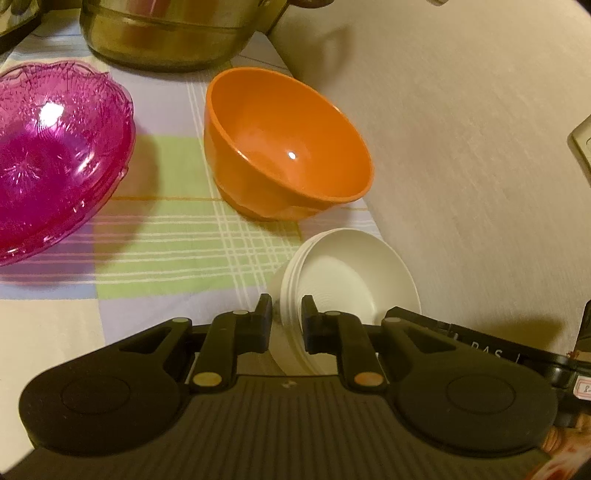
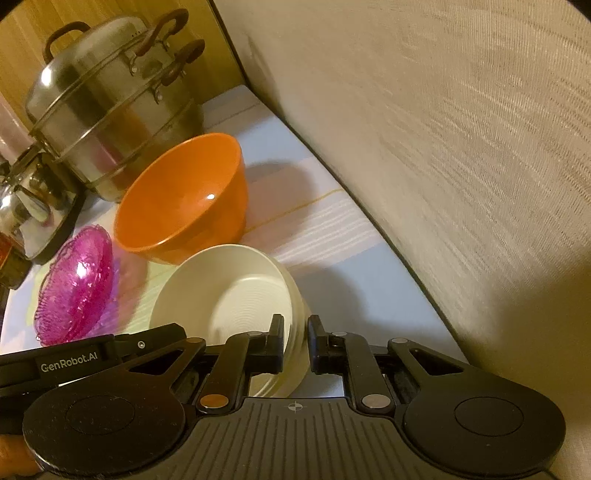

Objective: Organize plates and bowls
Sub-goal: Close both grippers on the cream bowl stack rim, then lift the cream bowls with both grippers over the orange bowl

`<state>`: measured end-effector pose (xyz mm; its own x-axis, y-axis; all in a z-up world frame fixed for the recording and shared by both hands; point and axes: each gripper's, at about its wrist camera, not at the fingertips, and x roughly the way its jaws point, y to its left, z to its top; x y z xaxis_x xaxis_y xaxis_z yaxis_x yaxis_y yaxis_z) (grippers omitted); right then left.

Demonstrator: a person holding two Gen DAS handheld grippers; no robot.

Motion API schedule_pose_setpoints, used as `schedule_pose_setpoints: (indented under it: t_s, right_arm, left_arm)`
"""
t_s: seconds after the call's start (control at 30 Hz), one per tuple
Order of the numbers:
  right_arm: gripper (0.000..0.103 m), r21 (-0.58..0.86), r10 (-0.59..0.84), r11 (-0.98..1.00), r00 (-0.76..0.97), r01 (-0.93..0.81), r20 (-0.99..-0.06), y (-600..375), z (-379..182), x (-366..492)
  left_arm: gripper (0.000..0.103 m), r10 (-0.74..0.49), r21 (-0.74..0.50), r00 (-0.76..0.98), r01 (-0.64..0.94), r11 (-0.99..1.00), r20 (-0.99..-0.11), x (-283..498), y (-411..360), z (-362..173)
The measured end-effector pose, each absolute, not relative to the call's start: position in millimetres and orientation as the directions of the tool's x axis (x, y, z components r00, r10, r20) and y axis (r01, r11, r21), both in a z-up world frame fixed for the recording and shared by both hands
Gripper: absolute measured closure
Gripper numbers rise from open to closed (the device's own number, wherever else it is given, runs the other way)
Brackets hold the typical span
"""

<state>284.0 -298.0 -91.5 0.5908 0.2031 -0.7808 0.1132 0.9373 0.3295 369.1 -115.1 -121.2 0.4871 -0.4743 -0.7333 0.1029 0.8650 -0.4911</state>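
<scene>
Fingers of my left gripper (image 1: 287, 306) are clamped on the near rim of the stack of white plates (image 1: 351, 273), one black pad on the outside of the rim and the other inside the top plate's well. From the left wrist view the stack sits tilted, its far edge raised toward the beige wall (image 1: 461, 129) on the right. It lies at the right edge of the checked tablecloth (image 1: 177, 251). Just beyond it I see the orange bowl (image 1: 288, 144), leaning on its base. To the far left are the pink glass bowls (image 1: 55, 155), nested together. A steel steamer pot (image 1: 166, 33) stands at the far end of the cloth. Part of the other gripper's black body shows at the lower right.

From the right wrist view, my right gripper (image 2: 295, 328) pinches the same white stack at its right rim, pads pressed on either side of the layered edges. The plates tilt up to the left here. The orange bowl touches or nearly touches the stack's far edge; I cannot tell which. The pink bowls sit to the left, blurred. The steamer pot rises far left with a shiny kettle (image 2: 29, 206) beside it. The left gripper's arm enters at the lower left.
</scene>
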Motion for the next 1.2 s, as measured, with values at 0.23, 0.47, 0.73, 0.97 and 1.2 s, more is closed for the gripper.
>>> schedule_pose_setpoints:
  t_s: [0.23, 0.47, 0.73, 0.97, 1.2]
  right_arm:
    - [0.090, 0.323, 0.194, 0.940, 0.609, 0.108, -0.769, -295.7, -82.1, 277.8]
    - [0.090, 0.321, 0.189, 0.942, 0.642, 0.093, -0.743, -290.8, -68.0, 269.7]
    - [0.090, 0.313, 0.183, 0.947, 0.682, 0.070, -0.708, -283.1, -50.0, 260.3]
    - [0.090, 0.331, 0.191, 0.942, 0.712, 0.062, -0.676, -281.0, -38.5, 255.2]
    - [0.090, 0.348, 0.199, 0.936, 0.747, 0.046, -0.634, -275.2, -24.8, 256.5]
  left_arm:
    - [0.089, -0.475, -0.490, 0.500, 0.113, 0.864, -0.724, 363.6, -111.9, -114.1]
    - [0.090, -0.474, -0.483, 0.526, 0.132, 0.866, -0.706, 357.7, -106.8, -100.7]
    - [0.091, -0.464, -0.471, 0.555, 0.143, 0.871, -0.690, 351.3, -102.1, -83.3]
    - [0.091, -0.455, -0.460, 0.580, 0.151, 0.875, -0.676, 348.3, -100.9, -70.6]
    - [0.091, -0.418, -0.409, 0.640, 0.173, 0.896, -0.645, 345.4, -102.8, -53.6]
